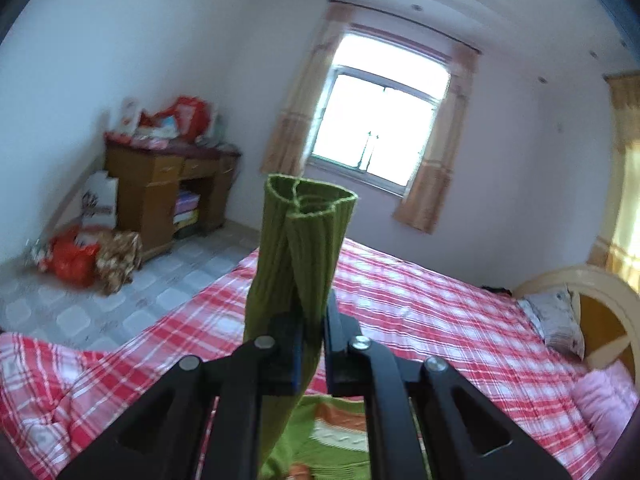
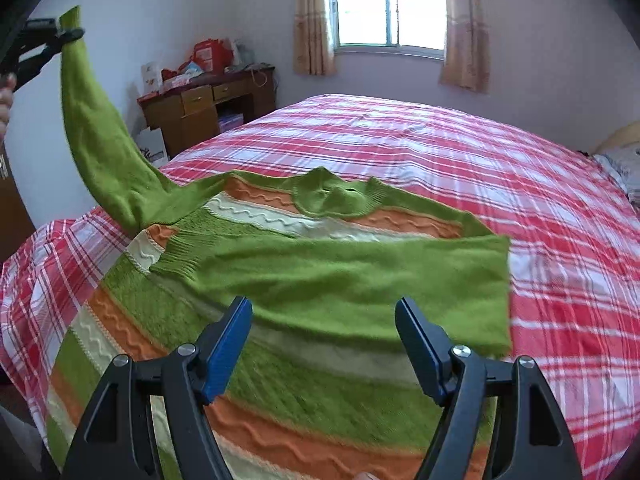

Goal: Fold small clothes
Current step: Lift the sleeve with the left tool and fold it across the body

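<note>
Sweater point(image 2: 320, 280) sleeve point(image 1: 298, 248) between left gripper point(image 1: 310, 344) jaws, above bed point(image 2: 520, 200)

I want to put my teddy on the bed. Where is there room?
The plaid bedspread is bare from the green sweater's collar to the window wall, and on its right toward the pillow. The near left corner is crowded: sweater, and its sleeve in the left gripper.
</note>
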The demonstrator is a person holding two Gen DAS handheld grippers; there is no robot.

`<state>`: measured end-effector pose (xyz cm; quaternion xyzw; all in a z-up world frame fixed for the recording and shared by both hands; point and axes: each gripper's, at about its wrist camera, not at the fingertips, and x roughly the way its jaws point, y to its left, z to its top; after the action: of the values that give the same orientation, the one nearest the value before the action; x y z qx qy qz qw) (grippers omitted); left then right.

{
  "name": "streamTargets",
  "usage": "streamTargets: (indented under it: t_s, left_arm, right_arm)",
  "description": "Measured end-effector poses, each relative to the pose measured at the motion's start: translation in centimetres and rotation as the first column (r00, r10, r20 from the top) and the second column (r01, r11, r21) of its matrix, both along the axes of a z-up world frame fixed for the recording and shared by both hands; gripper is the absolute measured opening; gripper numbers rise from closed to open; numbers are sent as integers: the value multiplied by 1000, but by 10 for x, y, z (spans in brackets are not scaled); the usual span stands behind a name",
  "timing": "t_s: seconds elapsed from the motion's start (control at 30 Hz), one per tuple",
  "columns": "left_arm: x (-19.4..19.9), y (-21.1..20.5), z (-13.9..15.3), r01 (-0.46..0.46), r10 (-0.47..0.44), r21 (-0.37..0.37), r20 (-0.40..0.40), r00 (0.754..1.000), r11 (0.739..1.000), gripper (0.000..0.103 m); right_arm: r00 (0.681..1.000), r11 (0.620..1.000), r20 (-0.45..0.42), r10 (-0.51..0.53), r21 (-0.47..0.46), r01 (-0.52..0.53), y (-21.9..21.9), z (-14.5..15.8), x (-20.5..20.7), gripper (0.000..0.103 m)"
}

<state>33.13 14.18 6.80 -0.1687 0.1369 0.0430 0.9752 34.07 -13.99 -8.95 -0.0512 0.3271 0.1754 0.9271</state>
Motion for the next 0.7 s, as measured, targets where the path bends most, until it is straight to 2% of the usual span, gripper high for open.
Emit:
streamTargets:
  t_s: [0.23, 0.37, 0.53, 0.6, 0.63, 0.67, 0.7]
  left_arm:
    - [24, -91, -17, 109, -106, 134, -27, 994, 985, 8]
    - [42, -147, -47, 176, -162, 208, -84, 983, 962, 8]
    - [62, -216, -101, 221, -168, 327, -184, 968, 919, 9]
    - [66, -243, -127, 229, -141, 385, -244, 959, 894, 18]
    - [66, -253, -135, 237, -133, 403, -270, 954, 884, 28]
    - [64, -261, -144, 264, -145, 412, -297, 944, 872, 36]
    - [57, -273, -149, 303, -179, 412, -313, 933, 859, 39]
  right_arm:
    - [1000, 999, -5, -24, 23, 24, -26, -4, -19, 74]
    - [999, 998, -10, -42, 36, 42, -42, -7, -30, 74]
    - [997, 997, -32, -68, 30, 69, -56, -22, -41, 74]
    - [996, 996, -47, -81, 25, 82, -59, -30, -43, 74]
    - [995, 996, -54, -86, 25, 87, -61, -34, -43, 74]
    - [994, 995, -65, -89, 28, 91, -63, -38, -43, 74]
    - [992, 995, -80, -93, 35, 96, -65, -42, -43, 74]
